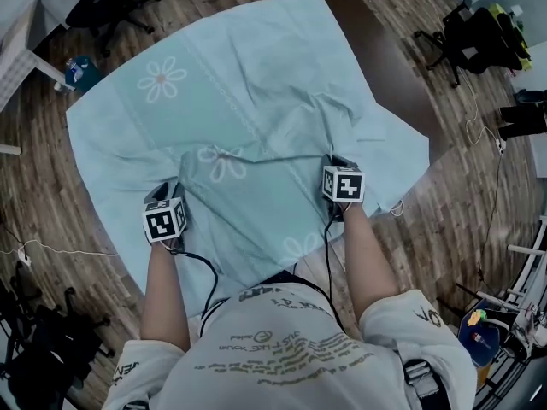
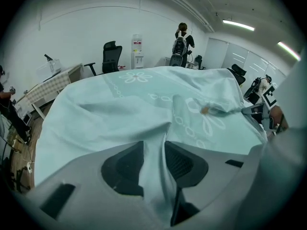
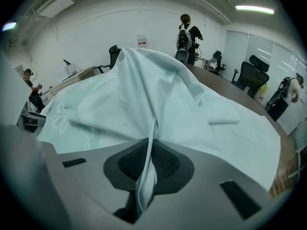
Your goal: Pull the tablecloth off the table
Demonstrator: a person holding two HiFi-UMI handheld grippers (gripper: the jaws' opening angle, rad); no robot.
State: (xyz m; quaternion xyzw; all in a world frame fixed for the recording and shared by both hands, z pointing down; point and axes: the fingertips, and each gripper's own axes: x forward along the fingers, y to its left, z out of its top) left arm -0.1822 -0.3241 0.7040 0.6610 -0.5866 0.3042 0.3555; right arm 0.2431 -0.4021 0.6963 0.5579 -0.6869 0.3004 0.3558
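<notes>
Two folds of the pale green tablecloth (image 1: 239, 84) are pinched near the counter's near edge. Left tongs (image 2: 153, 153): jaws half closed, both pads pressing a thick bunched fold that fills the gap. Right tongs (image 3: 149, 153): jaws nearly together, clamping a thin upright ridge of cloth. The tablecloth lies askew and rumpled between the tongs, leaving the counter (image 1: 389, 62) bare brown along its right edge.
</notes>
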